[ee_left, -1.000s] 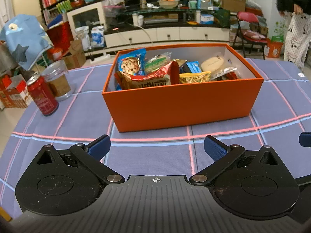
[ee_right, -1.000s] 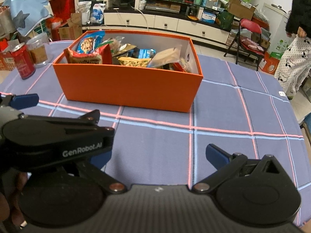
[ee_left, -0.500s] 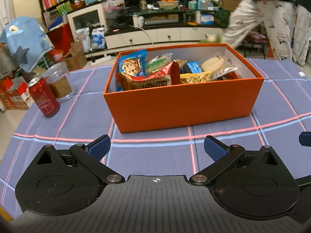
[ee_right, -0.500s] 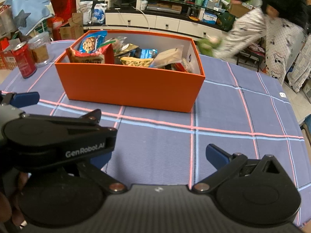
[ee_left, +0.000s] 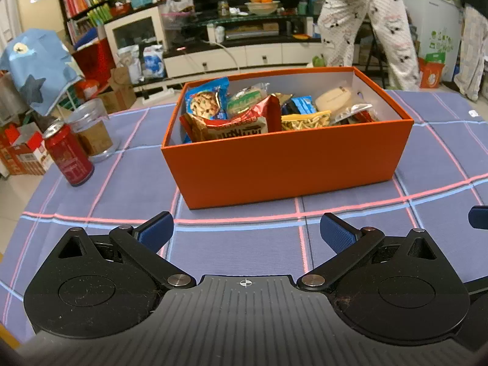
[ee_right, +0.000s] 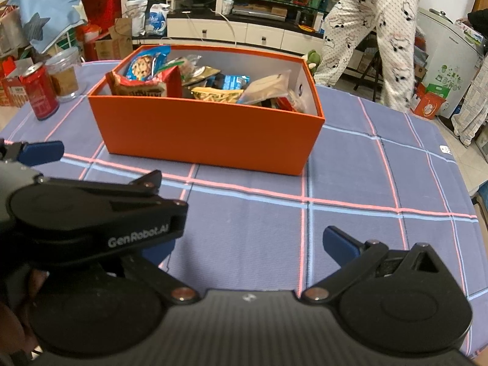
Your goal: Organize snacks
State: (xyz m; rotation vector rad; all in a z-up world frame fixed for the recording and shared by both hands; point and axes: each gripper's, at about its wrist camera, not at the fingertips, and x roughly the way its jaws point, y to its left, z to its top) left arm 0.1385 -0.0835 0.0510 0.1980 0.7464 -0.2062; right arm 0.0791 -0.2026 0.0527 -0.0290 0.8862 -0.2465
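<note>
Both grippers unchanged from a second ago: left gripper (ee_left: pixel 246 229) and right gripper (ee_right: pixel 248 244) jaws wide, empty. Orange box (ee_left: pixel 286 161) of snack packets (ee_left: pixel 231 122) sits ahead of the jaws, untouched; only a person (ee_right: pixel 366 27) has walked in behind. Looks packed, or not started.

Left gripper (ee_left: pixel 246 232) fingers spread, empty; right gripper (ee_right: pixel 248 247) likewise.

Open orange box (ee_left: pixel 289 158), rectangular and lidless, upright at frame centre on the table (ee_left: pixel 128 189). Inside lie snack packets (ee_left: pixel 259 109): a blue cookie bag (ee_left: pixel 206 102) far left, a red bag (ee_left: pixel 235 123) before it, a yellow pack (ee_left: pixel 305 120) mid-box.
</note>
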